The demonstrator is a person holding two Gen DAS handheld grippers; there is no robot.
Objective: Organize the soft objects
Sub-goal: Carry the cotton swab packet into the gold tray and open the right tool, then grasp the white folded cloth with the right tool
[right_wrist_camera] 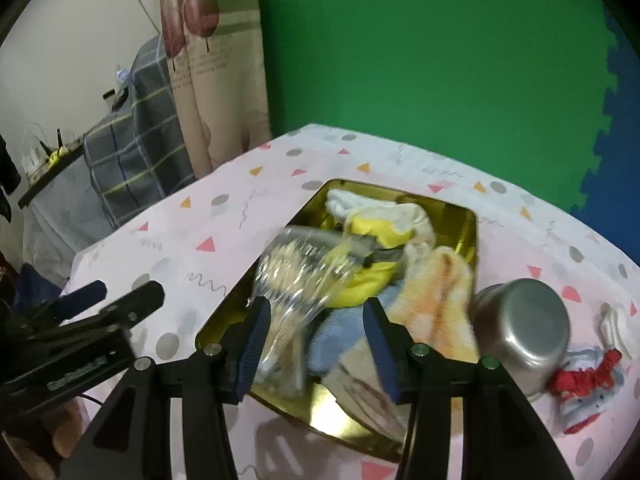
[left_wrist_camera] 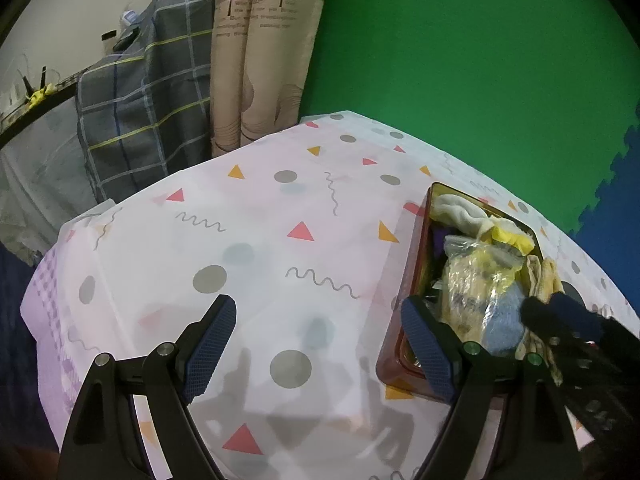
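right tool (right_wrist_camera: 316, 344): jaws half apart, pads on nothing | crinkly clear plastic bag (right_wrist_camera: 296, 280) and blue cloth (right_wrist_camera: 340, 332) lay just ahead between its fingers, inside gold rectangular tin (right_wrist_camera: 472, 236) on table (right_wrist_camera: 168, 248) | left tool (left_wrist_camera: 320, 344): wide open, empty, farther off

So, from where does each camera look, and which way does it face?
Left wrist: on the left hand-held gripper, facing down over the tablecloth; its open fingers show.
Right wrist: on the right hand-held gripper, facing down into the tin; its open fingers show.
Shared: the tin, the tablecloth, and each other's gripper.
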